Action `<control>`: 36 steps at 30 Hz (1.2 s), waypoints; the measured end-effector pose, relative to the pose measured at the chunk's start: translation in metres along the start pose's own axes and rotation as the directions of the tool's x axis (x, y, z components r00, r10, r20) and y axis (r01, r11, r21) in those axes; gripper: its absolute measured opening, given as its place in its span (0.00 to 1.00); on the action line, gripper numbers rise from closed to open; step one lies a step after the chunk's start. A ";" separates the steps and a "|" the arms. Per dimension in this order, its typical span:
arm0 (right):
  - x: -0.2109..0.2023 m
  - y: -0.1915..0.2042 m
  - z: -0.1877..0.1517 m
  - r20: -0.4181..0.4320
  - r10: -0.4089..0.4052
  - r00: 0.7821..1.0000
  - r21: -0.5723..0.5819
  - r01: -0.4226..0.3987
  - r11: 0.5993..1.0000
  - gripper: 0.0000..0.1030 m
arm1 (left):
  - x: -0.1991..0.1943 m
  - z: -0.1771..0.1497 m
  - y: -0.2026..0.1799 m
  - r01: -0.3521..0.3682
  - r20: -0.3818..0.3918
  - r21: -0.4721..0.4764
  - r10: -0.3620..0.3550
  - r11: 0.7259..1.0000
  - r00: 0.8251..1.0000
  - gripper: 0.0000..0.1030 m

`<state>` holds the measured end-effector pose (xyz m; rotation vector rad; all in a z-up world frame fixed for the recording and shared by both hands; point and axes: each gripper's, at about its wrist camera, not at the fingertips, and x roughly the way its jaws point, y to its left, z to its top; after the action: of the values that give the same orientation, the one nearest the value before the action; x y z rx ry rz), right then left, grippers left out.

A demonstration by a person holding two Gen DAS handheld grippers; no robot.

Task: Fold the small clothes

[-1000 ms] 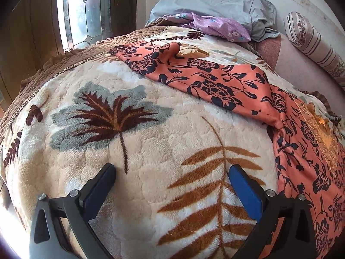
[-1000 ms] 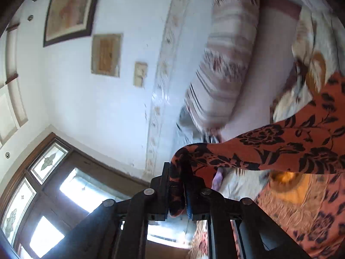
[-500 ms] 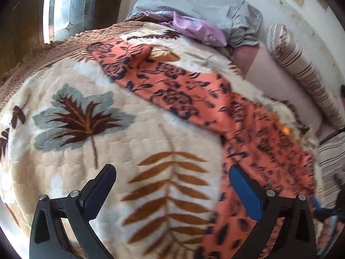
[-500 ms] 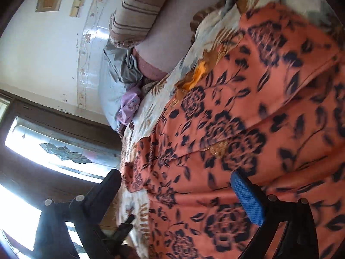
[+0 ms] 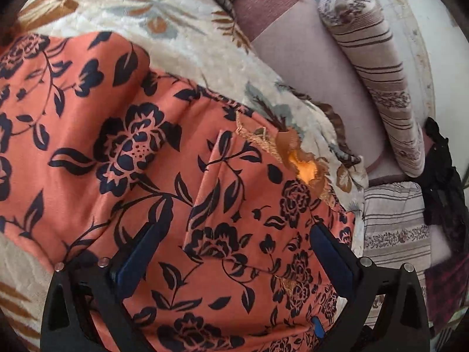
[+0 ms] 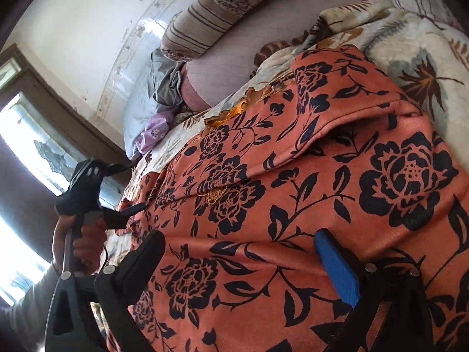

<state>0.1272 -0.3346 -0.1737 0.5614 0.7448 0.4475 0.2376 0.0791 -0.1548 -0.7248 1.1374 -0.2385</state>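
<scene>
Leaf-print blanket [image 5: 187, 44] under one orange floral garment [image 5: 123, 152]; left gripper [image 5: 234, 252], right gripper [image 6: 243, 264], both wide apart, empty

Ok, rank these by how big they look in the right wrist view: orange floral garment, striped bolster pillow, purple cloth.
1. Orange floral garment, fills most of the frame, though nearest the camera.
2. Striped bolster pillow.
3. Purple cloth, smallest and far off.

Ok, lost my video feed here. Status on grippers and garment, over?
Left gripper open, right gripper open, both empty. Orange black-flowered garment lying part-folded on cream leaf-print blanket. Nothing in the way.
</scene>
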 end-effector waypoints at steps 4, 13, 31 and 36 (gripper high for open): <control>0.000 -0.003 0.000 0.010 0.015 1.000 0.010 -0.015 1.000 0.99 | 0.008 -0.002 -0.002 -0.008 0.011 0.012 0.008 1.000 1.000 0.93; 0.001 -0.002 -0.002 0.012 0.013 1.000 0.007 -0.013 1.000 0.99 | 0.007 -0.003 -0.017 -0.160 0.041 0.106 0.157 0.981 0.987 0.13; -0.010 -0.017 0.122 0.107 0.034 0.994 0.165 -0.052 0.985 0.99 | 0.007 -0.033 0.008 -0.284 0.134 0.180 0.263 0.942 0.956 0.16; 0.042 -0.120 0.153 -0.024 -0.097 0.995 0.476 0.097 0.874 0.95 | 0.003 -0.039 0.002 -0.276 0.131 0.190 0.254 0.942 0.958 0.16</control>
<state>0.2886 -0.4513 -0.1766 0.9823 0.8847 0.1636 0.2038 0.0636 -0.1669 -0.3890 1.0787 -0.0867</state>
